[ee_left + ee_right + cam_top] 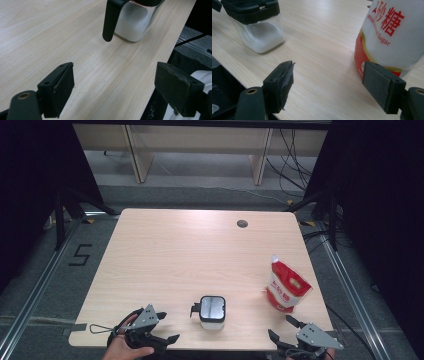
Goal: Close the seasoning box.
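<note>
On the tabletop [165,260] stand two things: one clear jar [212,310] with a black lid and a black handle, part-filled with white grains, and one red-and-white sugar pouch [286,287]. The jar sits near the front edge, roughly midway between the two hands; the pouch stands upright toward the right edge, a little farther back.

The left claw [165,327] hovers at the front-left corner of the work area, its jaws spread wide with nothing between them. In the left gripper view the jar's handle [111,20] hangs straight ahead of the open jaws, its long axis running top to bottom, with the jar body [135,23] just behind it. So the handle faces the left claw, and this hand looks the nearer one for taking the jar.

The right claw [282,327] rests at the front-right edge, also gaping and empty. In the right gripper view the pouch [392,32] rises ahead and to the right of the jaws, near the right-hand pad, while the jar [258,27] stands farther off to the left. The pouch lies just beyond and slightly inward of this claw (its tall axis is upright, leaning a touch), so the right hand seems best placed to reach it.

Count: one jar, one pouch, two claws.
</note>
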{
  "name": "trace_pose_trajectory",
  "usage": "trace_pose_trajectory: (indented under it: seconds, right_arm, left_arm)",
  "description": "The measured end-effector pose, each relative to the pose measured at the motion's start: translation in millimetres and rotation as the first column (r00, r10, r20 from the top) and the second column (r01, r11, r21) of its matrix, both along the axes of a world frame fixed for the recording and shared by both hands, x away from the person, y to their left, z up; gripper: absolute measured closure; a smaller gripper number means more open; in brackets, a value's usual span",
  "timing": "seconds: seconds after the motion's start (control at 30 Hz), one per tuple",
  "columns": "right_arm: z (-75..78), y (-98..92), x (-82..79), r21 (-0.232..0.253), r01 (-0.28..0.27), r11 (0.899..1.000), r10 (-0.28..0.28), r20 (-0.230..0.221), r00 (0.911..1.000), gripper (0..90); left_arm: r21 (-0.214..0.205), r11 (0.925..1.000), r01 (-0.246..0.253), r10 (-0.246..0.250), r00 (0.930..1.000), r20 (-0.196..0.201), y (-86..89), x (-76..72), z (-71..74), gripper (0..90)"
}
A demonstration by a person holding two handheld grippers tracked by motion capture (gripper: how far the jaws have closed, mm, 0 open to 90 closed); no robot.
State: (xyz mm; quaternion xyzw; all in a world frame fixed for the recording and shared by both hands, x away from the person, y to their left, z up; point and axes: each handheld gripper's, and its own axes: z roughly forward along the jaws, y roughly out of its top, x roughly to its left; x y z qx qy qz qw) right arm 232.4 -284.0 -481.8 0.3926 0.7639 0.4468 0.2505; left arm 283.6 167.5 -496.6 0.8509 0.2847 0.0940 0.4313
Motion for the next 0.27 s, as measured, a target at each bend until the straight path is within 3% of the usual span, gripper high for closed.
trace_pose_trajectory:
  seconds: [0.07,0.13,0.17,0.27]
  right_arm:
    - [0.3,0.3,-1.1,-0.001,0.012,1.0,-0.012,-0.009,0.9999,26.1]
    - [0.5,1.0,-1.9,0.015,0.016,1.0,-0.016,-0.028,0.9995,26.0]
    - [0.4,2.2,-3.3,0.028,0.029,0.999,-0.028,-0.046,0.9986,26.0]
    - [-0.2,0.0,-0.3,0.012,0.007,1.0,-0.007,-0.023,0.9997,25.9]
  left_arm:
    - [-0.028,0.9996,0.0,0.0,0.9999,-0.01,-1.9,-0.9,-0.3,15.8]
    - [-0.039,0.9992,-0.013,0.012,0.9993,-0.036,-3.3,-2.6,-0.3,15.8]
    - [-0.03,0.9995,-0.006,0.005,0.9996,-0.029,-3.1,-2.1,-0.1,15.8]
    - [-0.037,0.9992,-0.012,0.011,0.9994,-0.034,-3.8,-2.1,-1.1,15.8]
